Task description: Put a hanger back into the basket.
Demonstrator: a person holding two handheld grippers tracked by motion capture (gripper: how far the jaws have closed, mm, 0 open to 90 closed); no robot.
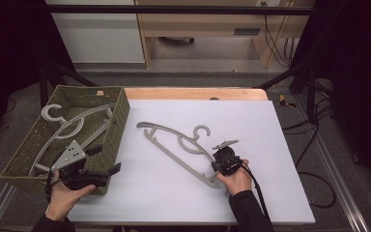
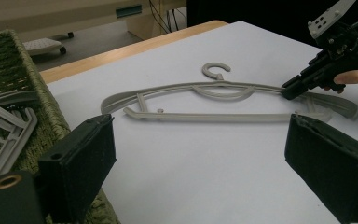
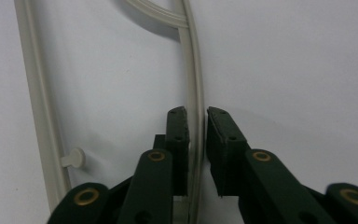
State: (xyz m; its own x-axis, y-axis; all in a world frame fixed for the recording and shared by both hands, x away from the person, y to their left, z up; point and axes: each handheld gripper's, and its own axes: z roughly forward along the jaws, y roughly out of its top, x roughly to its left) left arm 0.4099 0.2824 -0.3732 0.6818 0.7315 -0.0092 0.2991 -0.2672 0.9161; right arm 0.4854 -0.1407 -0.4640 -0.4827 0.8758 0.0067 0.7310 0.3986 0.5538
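One grey hanger (image 1: 181, 145) lay flat on the white table (image 1: 270, 145), its hook pointing away from the person, just right of the woven basket (image 1: 118, 121). The right gripper (image 1: 216, 166) sat at the hanger's near right end, its jaws closed around the thin upper arm of the frame; in the right gripper view the bar (image 3: 195, 112) ran straight between the pads, which seemed to pinch it, though a sliver of gap showed on one side. The left gripper (image 1: 107, 170) hovered at the basket's near corner, jaws wide apart and holding nothing, well left of the hanger. More hangers (image 1: 72, 128) rested inside the basket.
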